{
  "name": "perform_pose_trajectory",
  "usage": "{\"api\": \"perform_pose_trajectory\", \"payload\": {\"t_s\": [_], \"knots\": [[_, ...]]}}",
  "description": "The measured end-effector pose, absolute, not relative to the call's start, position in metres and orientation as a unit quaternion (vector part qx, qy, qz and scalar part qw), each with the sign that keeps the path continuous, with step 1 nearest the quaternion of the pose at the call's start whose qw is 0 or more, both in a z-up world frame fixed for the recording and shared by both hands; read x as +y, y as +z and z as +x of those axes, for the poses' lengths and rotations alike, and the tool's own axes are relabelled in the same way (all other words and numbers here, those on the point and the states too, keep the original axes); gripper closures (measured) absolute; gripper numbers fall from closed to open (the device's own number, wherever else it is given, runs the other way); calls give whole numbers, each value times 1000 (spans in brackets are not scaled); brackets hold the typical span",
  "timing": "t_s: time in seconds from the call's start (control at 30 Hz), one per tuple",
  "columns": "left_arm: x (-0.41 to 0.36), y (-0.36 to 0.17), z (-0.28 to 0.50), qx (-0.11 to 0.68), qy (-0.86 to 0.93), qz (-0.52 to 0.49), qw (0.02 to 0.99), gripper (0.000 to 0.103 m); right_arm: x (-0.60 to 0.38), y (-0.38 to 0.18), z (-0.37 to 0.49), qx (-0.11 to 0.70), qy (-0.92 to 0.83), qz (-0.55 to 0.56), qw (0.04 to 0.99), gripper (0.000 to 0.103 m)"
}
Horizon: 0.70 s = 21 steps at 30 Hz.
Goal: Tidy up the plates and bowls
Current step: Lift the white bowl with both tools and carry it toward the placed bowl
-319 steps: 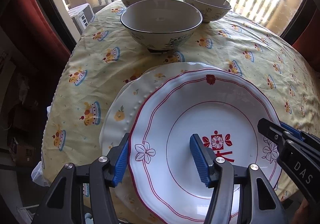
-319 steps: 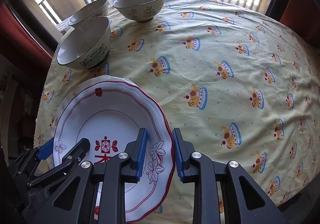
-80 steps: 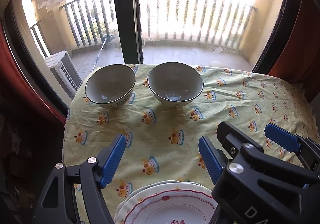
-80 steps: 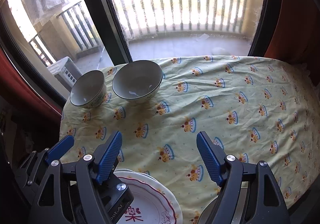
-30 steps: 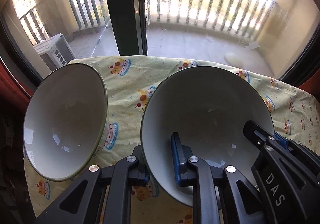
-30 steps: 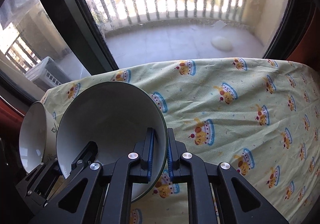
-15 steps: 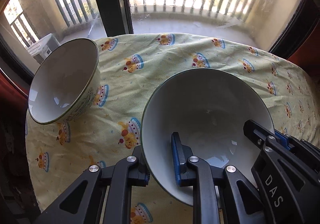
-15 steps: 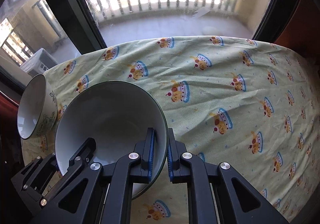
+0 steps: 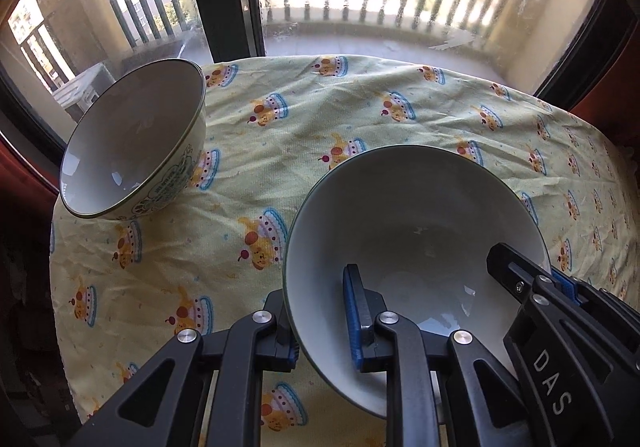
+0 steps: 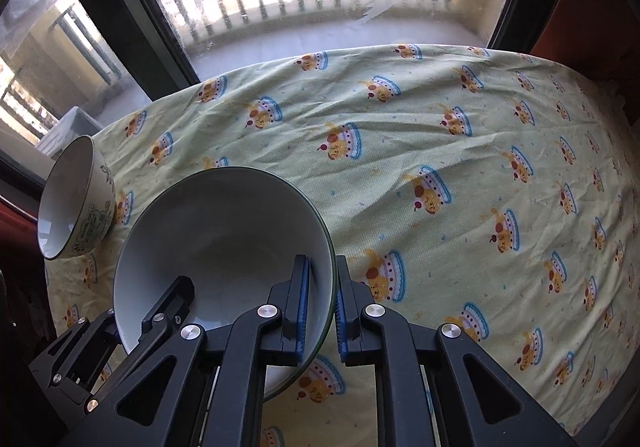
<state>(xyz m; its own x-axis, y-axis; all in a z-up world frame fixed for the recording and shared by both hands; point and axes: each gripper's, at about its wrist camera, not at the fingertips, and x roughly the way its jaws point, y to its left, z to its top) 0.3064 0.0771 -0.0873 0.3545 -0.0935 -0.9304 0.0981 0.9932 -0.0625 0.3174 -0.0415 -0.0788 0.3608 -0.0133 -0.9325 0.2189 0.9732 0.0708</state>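
Bowl (image 9: 416,231) rim clamped by both hand-held grippers (image 9: 320,321) (image 10: 320,299) — one lettered "DAS".

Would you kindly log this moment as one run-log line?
left gripper: shut on near bowl rim | right gripper: shut on opposite rim | far bowl: on tablecloth, apart

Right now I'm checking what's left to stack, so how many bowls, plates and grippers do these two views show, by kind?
Bowls: 2, the held bowl clamped at opposite rims by both grippers, and the patterned bowl on the tablecloth.
Plates: 0 in view.
Grippers: 2, the left gripper and the right gripper.
Total: 4.
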Motion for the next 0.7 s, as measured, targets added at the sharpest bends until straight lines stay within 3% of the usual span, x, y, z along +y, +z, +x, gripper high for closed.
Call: {"api": "perform_pose_trajectory", "payload": {"t_s": [0.13,0.2,0.7], "knots": [[78,-89,310,556,-53,4,830,78,-42,-81,320,555,-74,95,823,82],[77,-87,310,551,-56,9,833,83,-44,-84,323,554,-70,104,823,78],[66,-64,283,545,-37,12,838,82,-53,-60,296,540,-47,108,834,83]]}}
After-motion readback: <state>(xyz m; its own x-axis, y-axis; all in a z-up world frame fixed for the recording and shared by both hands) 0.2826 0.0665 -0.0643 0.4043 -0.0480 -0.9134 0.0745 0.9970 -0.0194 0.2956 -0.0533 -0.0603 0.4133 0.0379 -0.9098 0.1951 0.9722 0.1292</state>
